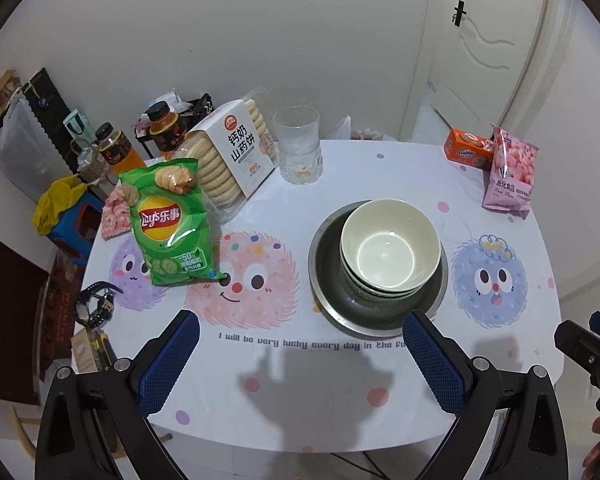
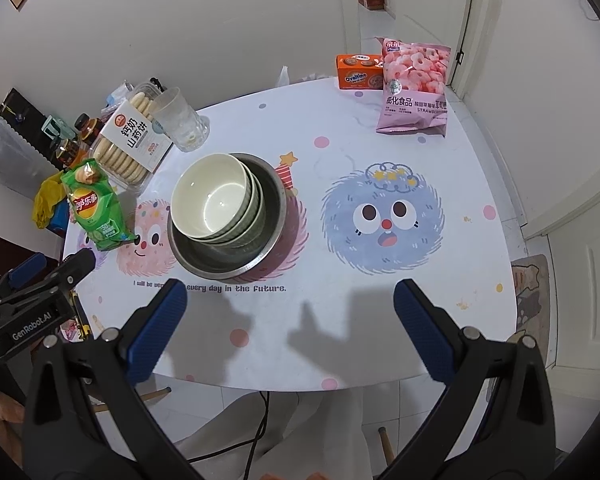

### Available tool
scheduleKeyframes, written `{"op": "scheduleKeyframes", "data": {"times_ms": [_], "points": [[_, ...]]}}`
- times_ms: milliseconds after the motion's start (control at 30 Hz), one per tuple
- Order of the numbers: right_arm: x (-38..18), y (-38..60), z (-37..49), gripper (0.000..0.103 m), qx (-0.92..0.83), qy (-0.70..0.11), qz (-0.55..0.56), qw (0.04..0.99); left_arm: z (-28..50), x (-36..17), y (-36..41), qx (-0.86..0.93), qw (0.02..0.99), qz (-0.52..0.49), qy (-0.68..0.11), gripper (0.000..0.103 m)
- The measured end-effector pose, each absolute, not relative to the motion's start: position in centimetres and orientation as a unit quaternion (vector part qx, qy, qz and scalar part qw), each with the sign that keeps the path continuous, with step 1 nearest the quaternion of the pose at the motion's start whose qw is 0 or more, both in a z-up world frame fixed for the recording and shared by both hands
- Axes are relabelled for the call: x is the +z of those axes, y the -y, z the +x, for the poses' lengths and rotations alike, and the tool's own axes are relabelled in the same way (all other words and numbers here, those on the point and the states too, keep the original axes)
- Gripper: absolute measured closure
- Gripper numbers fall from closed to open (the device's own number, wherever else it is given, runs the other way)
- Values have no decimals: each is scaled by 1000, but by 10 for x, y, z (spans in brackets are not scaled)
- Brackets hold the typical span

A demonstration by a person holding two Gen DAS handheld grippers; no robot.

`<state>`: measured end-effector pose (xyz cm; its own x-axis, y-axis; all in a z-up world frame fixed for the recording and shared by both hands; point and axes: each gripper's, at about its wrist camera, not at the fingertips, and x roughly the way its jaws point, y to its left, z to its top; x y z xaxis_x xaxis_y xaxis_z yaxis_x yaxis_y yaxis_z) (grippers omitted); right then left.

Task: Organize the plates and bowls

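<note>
Table [image 2: 440,300] front bare | bowls [image 2: 212,200] centre-left | both tools spread, empty

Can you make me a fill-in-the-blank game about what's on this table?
1. The stack of pale bowls sits inside a ______ basin.
2. The chips bag beside the biscuit pack is the colour ______.
3. The glass cup standing behind the bowls holds ______.
4. Both the left tool and the right tool have their fingers ______.

Missing words: metal; green; nothing; open
</note>
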<state>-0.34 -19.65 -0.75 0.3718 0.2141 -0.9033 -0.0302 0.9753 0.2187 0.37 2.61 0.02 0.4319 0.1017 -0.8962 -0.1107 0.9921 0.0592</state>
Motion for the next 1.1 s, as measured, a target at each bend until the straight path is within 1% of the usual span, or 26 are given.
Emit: {"op": "scheduleKeyframes", "data": {"times_ms": [1100], "points": [[-9,200,0,0,74,-558,82,822,6,-1,-20,62,845,-4,-531,0]]}}
